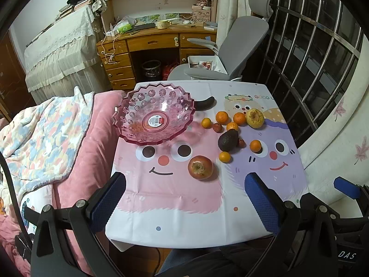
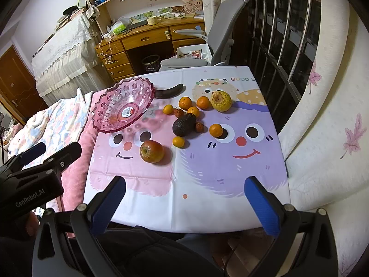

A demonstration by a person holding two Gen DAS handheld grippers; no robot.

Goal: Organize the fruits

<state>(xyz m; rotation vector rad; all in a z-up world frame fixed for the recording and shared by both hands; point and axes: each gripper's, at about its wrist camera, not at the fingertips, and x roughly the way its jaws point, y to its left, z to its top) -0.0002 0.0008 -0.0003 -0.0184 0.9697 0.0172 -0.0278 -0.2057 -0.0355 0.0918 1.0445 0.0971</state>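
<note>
An empty pink plastic fruit bowl [image 1: 154, 115] [image 2: 122, 106] stands at the table's far left. A red apple [image 1: 200, 167] [image 2: 151, 151] lies nearest me. Behind it lie a dark avocado [image 1: 227, 140] [image 2: 184, 124], several small oranges [image 1: 255, 145] [image 2: 216, 130], a yellow pear [image 1: 254, 118] [image 2: 221, 101] and a blackened banana [image 1: 205, 102] [image 2: 168, 91]. My left gripper [image 1: 185, 183] is open and empty above the table's near edge. My right gripper [image 2: 184, 187] is open and empty, also at the near edge.
A cartoon-face tablecloth [image 1: 184, 203] [image 2: 207, 184] covers the small table. A pink blanket and bed [image 1: 76, 143] lie left of it. A grey office chair [image 1: 230, 53] and wooden desk [image 1: 150, 46] stand behind. A barred window [image 1: 311, 57] is on the right.
</note>
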